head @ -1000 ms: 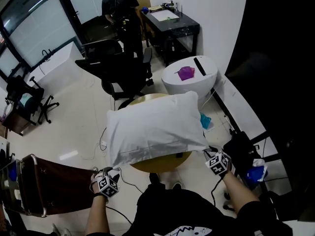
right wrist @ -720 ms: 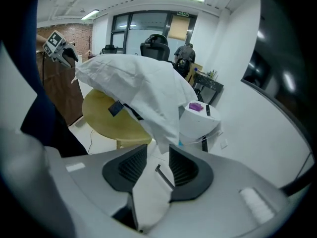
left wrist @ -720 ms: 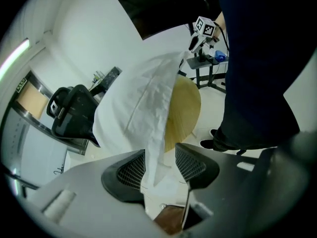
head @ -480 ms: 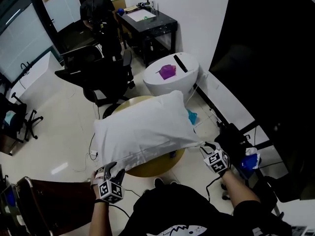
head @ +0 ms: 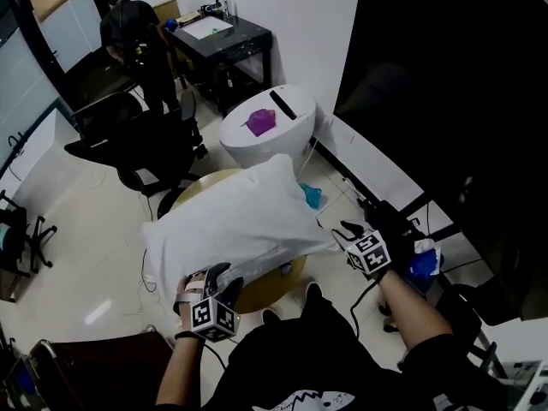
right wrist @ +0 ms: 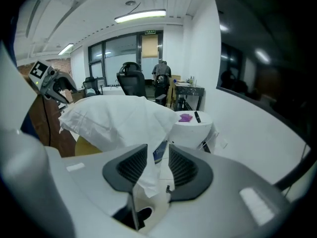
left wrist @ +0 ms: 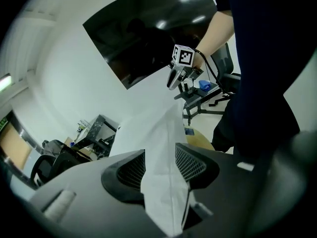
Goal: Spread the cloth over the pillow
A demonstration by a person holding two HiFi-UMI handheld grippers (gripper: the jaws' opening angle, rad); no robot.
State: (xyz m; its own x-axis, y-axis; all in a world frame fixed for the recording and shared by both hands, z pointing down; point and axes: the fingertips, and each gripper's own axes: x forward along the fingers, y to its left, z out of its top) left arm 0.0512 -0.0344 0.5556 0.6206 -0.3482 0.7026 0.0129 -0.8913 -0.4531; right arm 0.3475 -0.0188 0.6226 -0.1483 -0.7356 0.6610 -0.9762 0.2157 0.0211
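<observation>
White cloth point(head: 231, 221) was held puffed up over the round wooden table point(head: 261, 291), with most of the tabletop hidden. Left gripper point(head: 216, 272) was clamped on the cloth's corner at the table's near-left edge, right gripper point(head: 341, 229) on the corner past its right edge. Whether a pillow lay beneath could not be told.

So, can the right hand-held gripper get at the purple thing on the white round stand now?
Probably not: the right hand-held gripper is shut on a corner of the white cloth. Nothing blocks the way to the purple thing, but it would have to drop the cloth first.
</observation>
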